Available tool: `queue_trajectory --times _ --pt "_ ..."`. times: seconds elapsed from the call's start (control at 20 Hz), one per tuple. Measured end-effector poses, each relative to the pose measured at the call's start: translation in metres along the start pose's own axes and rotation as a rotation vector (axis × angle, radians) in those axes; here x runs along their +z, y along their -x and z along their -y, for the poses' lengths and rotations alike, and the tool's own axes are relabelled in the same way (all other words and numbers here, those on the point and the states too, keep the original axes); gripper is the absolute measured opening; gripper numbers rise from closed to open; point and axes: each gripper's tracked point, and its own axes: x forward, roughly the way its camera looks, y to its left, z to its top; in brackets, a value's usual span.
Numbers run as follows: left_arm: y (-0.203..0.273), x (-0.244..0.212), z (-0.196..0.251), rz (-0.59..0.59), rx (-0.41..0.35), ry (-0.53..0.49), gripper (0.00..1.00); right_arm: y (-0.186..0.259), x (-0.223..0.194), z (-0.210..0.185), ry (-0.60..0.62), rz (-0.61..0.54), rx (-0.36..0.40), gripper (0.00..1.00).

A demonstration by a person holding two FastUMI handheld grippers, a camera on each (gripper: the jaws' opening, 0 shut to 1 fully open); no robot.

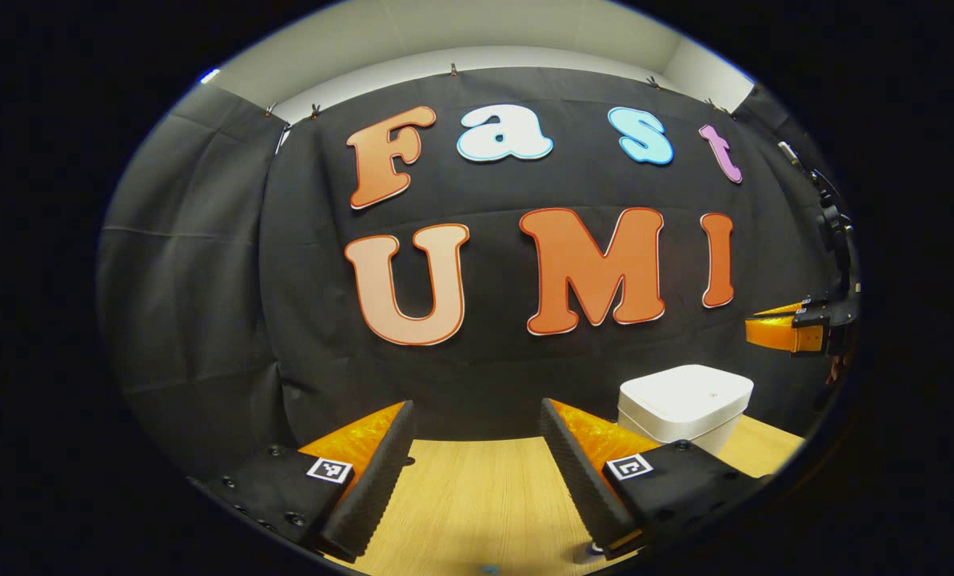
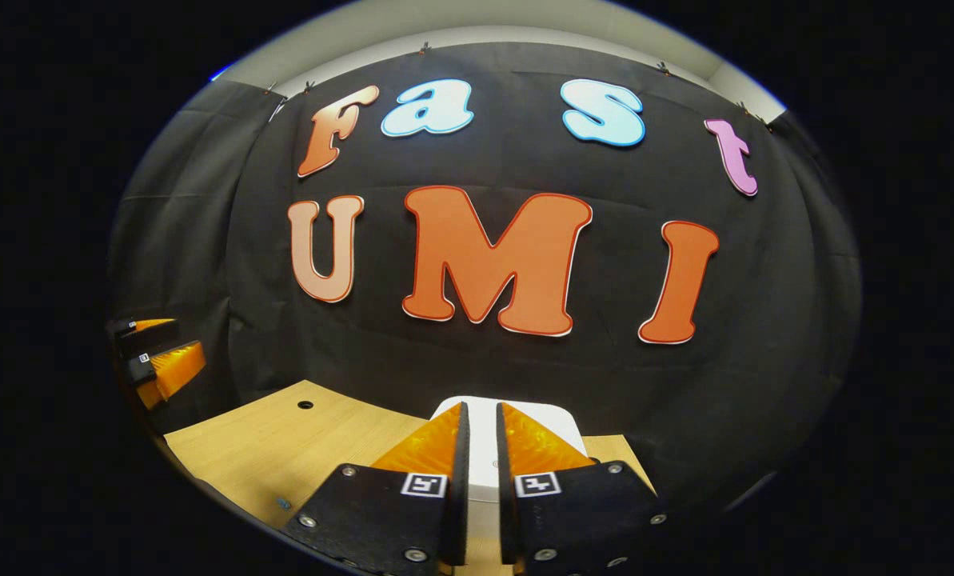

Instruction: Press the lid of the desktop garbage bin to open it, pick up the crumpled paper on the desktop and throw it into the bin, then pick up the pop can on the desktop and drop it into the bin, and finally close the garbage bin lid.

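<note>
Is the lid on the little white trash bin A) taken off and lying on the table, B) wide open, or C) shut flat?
C: the white garbage bin sits on the wooden table with its lid lying flat on top.

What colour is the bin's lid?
White, plain. The bin shows best in the left gripper view, with its lid down.

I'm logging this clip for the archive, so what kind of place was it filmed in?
Probably a small recording booth, not a home. Black cloth is clipped up as the walls, a plain wooden table stands against it, and a white lidded bin sits on the table, with the left gripper and the right gripper over it.
</note>
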Motion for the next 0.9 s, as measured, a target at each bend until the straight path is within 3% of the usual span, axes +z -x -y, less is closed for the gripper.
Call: queue_trajectory --times 0.05,0.25,0.9 --pt "0.000 -0.001 -0.001 -0.002 0.008 0.000 1.00 -0.004 -0.001 0.002 -0.001 -0.006 -0.004 0.10" --pt "0.002 -0.005 -0.010 -0.014 0.046 0.001 0.99 -0.019 -0.010 0.004 0.005 -0.022 0.011 0.02" --pt "0.018 -0.017 -0.033 -0.070 0.168 -0.023 0.99 -0.066 -0.086 0.014 -0.009 -0.216 0.040 0.01"
